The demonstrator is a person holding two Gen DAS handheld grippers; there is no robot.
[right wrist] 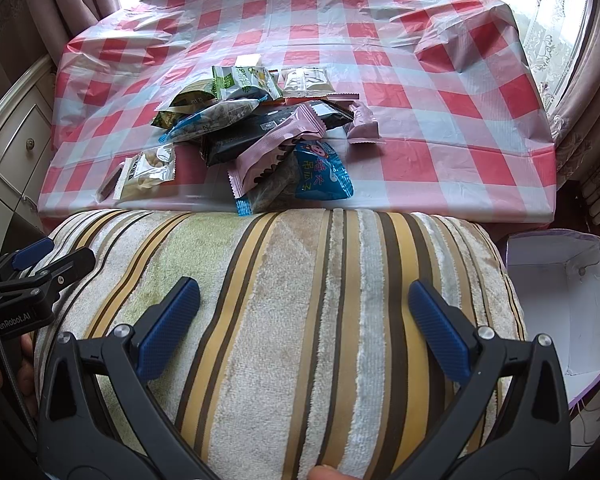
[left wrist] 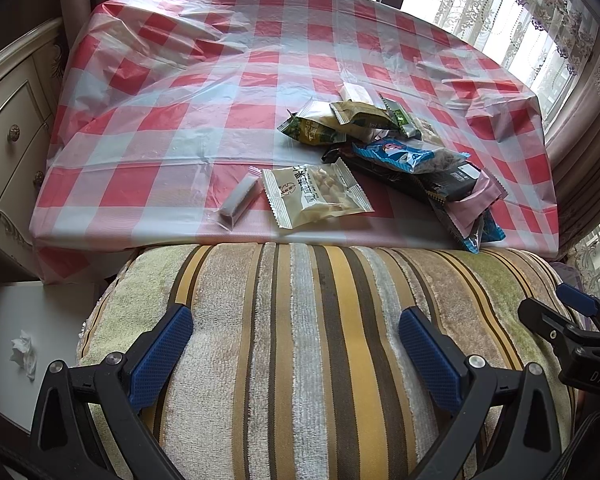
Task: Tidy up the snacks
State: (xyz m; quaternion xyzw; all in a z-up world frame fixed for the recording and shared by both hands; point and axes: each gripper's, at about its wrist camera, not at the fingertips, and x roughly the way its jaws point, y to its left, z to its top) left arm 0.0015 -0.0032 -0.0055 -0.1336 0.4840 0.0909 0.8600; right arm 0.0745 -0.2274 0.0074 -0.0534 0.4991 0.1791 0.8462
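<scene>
1. Crinkly foil and plastic: the snack pile sits on the near right part of the bench, under a red-and-white checked plastic cover. A clear-window nut packet and a small grey bar lie just left of it, apart from the heap. Pink wrapper and blue packet are nearest the bench edge.
2. Left tongs released, nothing between the pads. Right tongs likewise spread and empty. Both hover over a striped cushion, short of the bench.
3. Step, as I read it: start of sorting, nothing picked yet. Next move needs a reach forward over the cushion; the loose outliers look like the easiest first grab, being flat and unstacked.
4. White open box sits low, right of the cushion; likely destination, not certain.
5. Hard to tell: packets at the bottom of the heap are covered, the count is unclear, most labels are unreadable. The box is cut off by the frame.
</scene>
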